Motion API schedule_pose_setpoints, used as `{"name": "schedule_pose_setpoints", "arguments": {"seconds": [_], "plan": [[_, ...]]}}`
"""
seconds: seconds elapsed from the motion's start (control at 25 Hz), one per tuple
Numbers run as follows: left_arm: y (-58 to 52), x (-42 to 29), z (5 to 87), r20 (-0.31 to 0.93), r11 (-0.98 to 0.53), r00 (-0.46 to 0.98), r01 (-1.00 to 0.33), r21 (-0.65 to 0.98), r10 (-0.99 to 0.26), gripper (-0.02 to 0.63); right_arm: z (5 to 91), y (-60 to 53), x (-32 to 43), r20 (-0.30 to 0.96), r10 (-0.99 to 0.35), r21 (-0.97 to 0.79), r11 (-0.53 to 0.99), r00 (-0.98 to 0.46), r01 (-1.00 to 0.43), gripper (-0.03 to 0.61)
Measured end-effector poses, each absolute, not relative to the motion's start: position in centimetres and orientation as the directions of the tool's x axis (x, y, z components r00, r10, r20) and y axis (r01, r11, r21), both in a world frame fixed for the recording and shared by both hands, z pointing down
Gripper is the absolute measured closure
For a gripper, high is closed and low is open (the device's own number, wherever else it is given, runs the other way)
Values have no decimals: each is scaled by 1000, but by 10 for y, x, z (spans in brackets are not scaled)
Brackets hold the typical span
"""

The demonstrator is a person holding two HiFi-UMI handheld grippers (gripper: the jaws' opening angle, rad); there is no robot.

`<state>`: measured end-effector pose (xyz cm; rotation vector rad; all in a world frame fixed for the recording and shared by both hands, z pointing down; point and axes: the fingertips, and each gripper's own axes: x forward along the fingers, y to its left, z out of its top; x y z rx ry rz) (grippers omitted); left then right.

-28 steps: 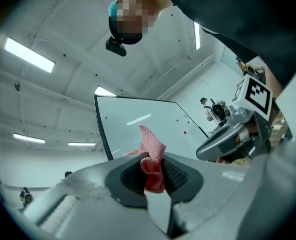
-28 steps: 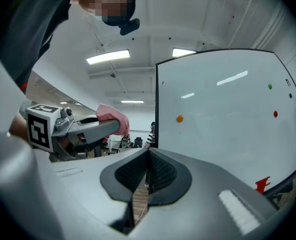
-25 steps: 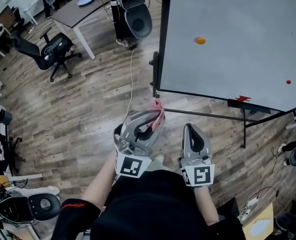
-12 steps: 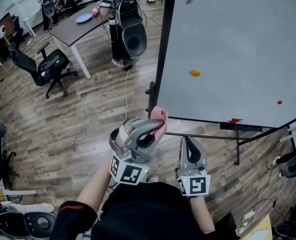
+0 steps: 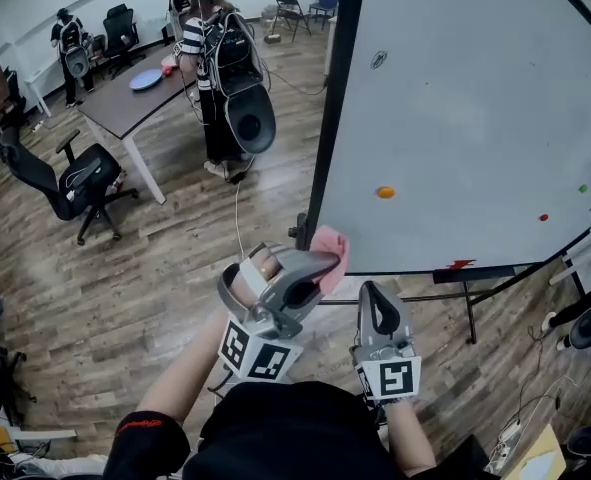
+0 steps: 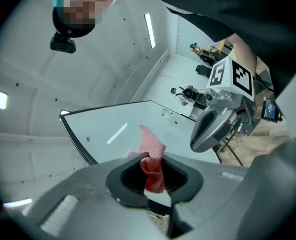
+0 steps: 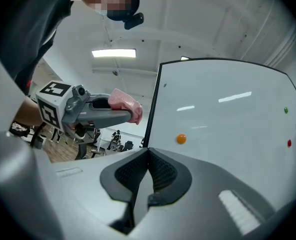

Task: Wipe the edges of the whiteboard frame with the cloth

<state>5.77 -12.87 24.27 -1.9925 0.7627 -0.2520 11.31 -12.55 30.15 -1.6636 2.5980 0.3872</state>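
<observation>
Left hand-held gripper (image 5: 320, 265) clamps cloth (image 5: 332, 244); right hand-held gripper (image 5: 374, 293) closed, empty

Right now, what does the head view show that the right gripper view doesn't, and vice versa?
Only the head view: the desk, the stand under the whiteboard, and the right claw from outside. Only the right gripper view: the ceiling light, and the right claw's jaws closed together with nothing between. Both: the whiteboard with its orange magnet and black frame, and the left claw gripping the pink cloth near that frame's left edge.
</observation>
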Motion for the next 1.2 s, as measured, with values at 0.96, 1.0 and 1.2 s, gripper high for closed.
{"name": "schedule_pose_setpoints", "arguments": {"seconds": [0.96,1.0,1.2], "plan": [[-143,53,113,-121,29,803,-128,-991,-584,572,240,-141,96,-265,-877,250,339,-401,-907,577],[-142,54,106,-123,49,800,-117,-992,-587,572,236,-141,97,-272,-874,256,338,-403,-906,577],[-147,54,68,-147,148,775,-70,-986,-615,572,217,-145,99,-306,-856,284,335,-416,-898,577]]}}
